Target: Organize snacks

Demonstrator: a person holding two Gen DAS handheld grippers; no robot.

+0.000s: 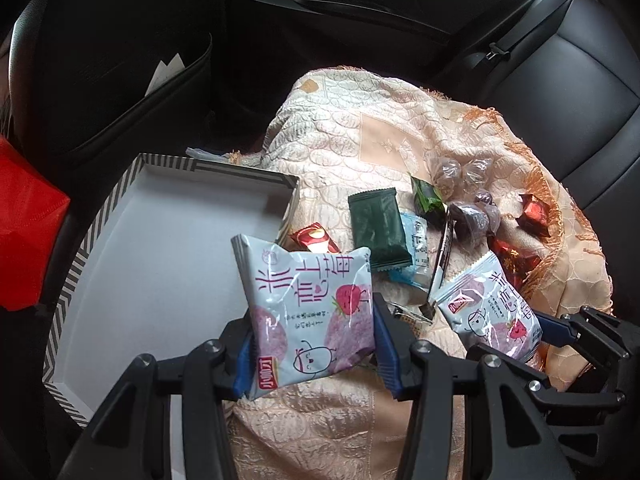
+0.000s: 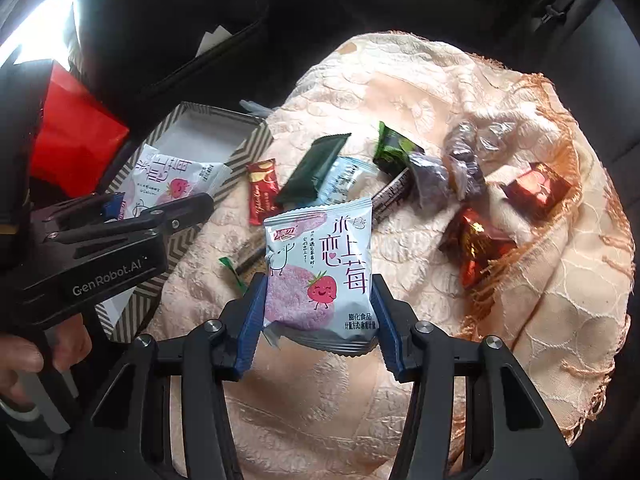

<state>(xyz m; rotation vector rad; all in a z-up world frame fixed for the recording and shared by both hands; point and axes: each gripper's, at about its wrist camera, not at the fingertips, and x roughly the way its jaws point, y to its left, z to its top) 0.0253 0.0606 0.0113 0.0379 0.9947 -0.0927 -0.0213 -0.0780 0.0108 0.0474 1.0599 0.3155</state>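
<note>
1. So far, no snack lies loose in the striped box [image 1: 100, 216]; its white floor shows bare.
2. Left gripper [image 1: 314, 344] is clamped on a strawberry packet [image 1: 308, 308], held over the box's near right edge.
3. Right gripper [image 2: 318, 320] pinches a second strawberry packet [image 2: 320, 268] by its sides, above the cloth [image 2: 400, 92]; whether it has lifted off, I cannot tell.
4. Ahead of the right gripper, on the cloth: a dark green wafer [image 2: 314, 168], a red stick [image 2: 262, 190], a pale blue packet [image 2: 346, 180], a green candy [image 2: 394, 150], clear-wrapped sweets [image 2: 460, 168] and red foil sweets [image 2: 534, 190].
5. Judged from this, sorting is barely begun: two packets in hand, the rest unmoved.
</note>
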